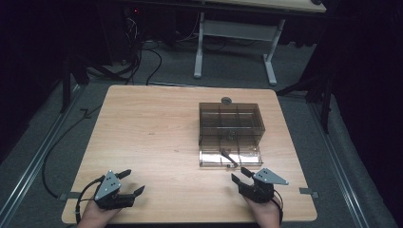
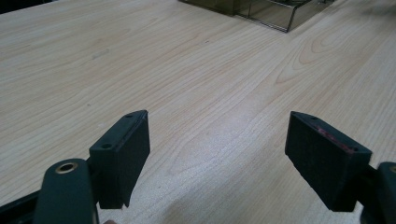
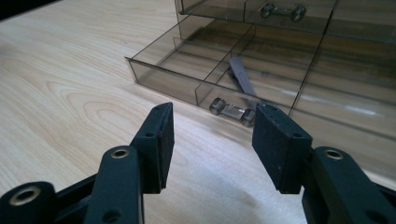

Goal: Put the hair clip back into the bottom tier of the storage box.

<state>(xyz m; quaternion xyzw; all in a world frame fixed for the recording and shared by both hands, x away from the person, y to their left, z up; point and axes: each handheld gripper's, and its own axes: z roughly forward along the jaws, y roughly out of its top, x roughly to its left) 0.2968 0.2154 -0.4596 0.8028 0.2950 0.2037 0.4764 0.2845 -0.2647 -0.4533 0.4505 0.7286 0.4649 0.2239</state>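
Item: my right gripper [image 3: 212,140], jaws spread, faced the pulled-out drawer [image 3: 205,77] handle [image 3: 232,111]; left gripper [image 2: 217,154], jaws spread, over bare table [image 2: 140,60].

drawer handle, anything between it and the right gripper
Nothing visible. The right gripper is open and points at the handle of the pulled-out drawer, with bare table between them. The grey strip lies inside the drawer, behind its front wall.
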